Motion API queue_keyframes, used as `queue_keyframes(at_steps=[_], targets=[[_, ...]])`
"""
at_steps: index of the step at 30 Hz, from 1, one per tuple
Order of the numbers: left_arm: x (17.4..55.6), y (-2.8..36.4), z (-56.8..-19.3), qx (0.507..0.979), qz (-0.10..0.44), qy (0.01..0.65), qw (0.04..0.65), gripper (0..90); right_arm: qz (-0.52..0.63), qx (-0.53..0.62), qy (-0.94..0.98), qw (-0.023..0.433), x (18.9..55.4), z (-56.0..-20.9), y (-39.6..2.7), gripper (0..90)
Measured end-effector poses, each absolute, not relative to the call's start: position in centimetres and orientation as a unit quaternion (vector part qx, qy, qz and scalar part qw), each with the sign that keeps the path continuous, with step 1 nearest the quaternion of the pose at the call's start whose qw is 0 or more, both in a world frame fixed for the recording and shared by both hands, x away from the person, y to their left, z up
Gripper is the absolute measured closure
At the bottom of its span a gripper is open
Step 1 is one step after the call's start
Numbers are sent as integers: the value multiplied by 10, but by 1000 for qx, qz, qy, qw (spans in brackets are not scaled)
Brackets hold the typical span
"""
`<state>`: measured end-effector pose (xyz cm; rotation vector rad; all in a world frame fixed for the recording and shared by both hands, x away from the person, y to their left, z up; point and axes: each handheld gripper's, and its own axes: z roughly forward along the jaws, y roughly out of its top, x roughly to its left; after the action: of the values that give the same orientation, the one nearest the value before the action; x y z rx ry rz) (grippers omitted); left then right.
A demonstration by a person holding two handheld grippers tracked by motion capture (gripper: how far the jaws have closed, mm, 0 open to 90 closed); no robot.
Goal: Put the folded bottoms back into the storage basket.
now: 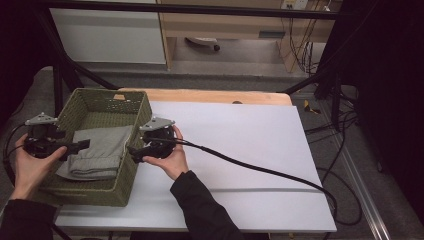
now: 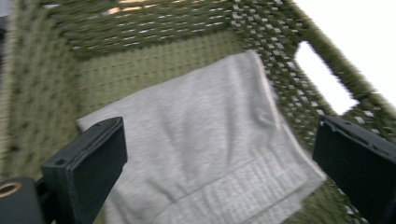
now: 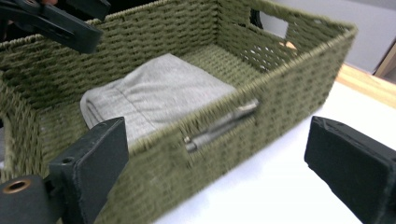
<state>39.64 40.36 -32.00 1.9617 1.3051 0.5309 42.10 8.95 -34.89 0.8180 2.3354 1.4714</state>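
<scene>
High view: a folded grey garment is seen lying inside the green woven basket at the left of the frame. The left gripper is held over the basket's left rim with jaws spread and nothing between them. The right gripper is held at the basket's right wall, likewise spread and empty.

Left gripper view: the garment is shown at frame centre, sloping up against the far wall; no pad is in contact with it. A risk is judged here: the raised edge may slump or unfold.

Right gripper view: the basket wall lies between the spread jaws, cloth showing at the handle slot. Cloth may be snagged there, or the basket nudged along the white sheet.
</scene>
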Motion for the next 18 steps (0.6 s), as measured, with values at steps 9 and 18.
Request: queue_keyframes(at_steps=[9, 18], targets=[[394, 379, -321, 773, 201, 484, 359, 4, 497, 298, 804, 130, 420, -355, 49, 47], [395, 351, -322, 784, 189, 460, 372, 4, 496, 315, 799, 130, 419, -356, 6, 42]])
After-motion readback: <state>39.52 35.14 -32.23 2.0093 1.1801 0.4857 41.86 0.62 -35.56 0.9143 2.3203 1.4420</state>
